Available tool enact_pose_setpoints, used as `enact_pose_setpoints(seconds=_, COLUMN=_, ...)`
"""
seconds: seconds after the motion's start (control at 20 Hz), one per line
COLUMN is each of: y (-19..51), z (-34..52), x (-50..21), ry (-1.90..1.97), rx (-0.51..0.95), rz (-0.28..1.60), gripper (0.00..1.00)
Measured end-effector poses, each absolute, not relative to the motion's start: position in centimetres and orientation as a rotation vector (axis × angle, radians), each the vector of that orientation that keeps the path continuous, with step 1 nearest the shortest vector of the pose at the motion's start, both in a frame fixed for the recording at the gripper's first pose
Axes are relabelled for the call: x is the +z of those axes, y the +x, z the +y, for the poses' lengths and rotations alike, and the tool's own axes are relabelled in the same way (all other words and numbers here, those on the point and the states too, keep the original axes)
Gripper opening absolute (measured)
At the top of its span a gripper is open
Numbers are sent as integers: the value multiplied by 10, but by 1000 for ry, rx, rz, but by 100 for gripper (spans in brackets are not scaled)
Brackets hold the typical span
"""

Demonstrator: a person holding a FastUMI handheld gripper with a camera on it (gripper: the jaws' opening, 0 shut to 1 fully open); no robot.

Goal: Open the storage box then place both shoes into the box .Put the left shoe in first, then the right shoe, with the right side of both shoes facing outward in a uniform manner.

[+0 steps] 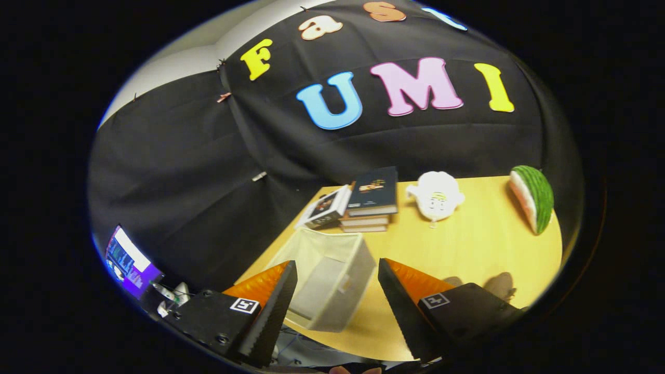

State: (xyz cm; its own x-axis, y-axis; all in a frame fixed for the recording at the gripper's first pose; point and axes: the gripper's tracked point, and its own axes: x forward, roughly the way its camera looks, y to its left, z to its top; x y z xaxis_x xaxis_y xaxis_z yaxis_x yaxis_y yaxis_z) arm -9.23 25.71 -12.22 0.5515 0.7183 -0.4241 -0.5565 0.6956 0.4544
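My hand-held gripper hung spread wide and empty above the desk. The white storage box sat between and just ahead of my fingers, near the desk's corner. Beyond the box lay a stack of books, then a white teapot and a watermelon slice.

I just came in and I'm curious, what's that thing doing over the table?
A person is holding a claw above a wooden table. Its fingers are spread open, holding nothing. Between and just ahead of them sits a pale storage box. Beyond it are a stack of books, a white toy and a watermelon slice.
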Motion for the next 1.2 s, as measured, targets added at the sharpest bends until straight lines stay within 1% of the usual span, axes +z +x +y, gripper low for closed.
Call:
enact_pose_setpoints(seconds=0.25, y=-96, z=177, x=-190, ry=165, rx=634, rz=732, gripper=96)
enact_pose_setpoints(seconds=0.4, y=-106, z=143, x=-241, ry=79, rx=578, rz=824, gripper=96)
enact_pose_setpoints(seconds=0.45, y=-107, z=138, x=-256, ry=67, rx=562, rz=853, gripper=95)
enact_pose_setpoints(seconds=0.55, y=-113, z=135, x=-287, ry=44, rx=547, rz=907, gripper=85)
enact_pose_setpoints(seconds=0.6, y=-114, z=133, x=-303, ry=14, rx=543, rz=931, gripper=83)
enact_pose_setpoints(seconds=0.65, y=-113, z=133, x=-319, ry=-20, rx=539, rz=950, gripper=76)
enact_pose_setpoints(seconds=0.85, y=-104, z=134, x=-361, ry=-93, rx=503, rz=989, gripper=62)
enact_pose_setpoints(seconds=1.0, y=-88, z=141, x=-375, ry=-92, rx=461, rz=981, gripper=60)
enact_pose_setpoints(seconds=1.05, y=-83, z=145, x=-377, ry=-78, rx=442, rz=972, gripper=53)
enact_pose_setpoints(seconds=1.1, y=-76, z=149, x=-379, ry=-69, rx=423, rz=959, gripper=49)
enact_pose_setpoints(seconds=1.2, y=-69, z=155, x=-386, ry=-67, rx=390, rz=962, gripper=36)
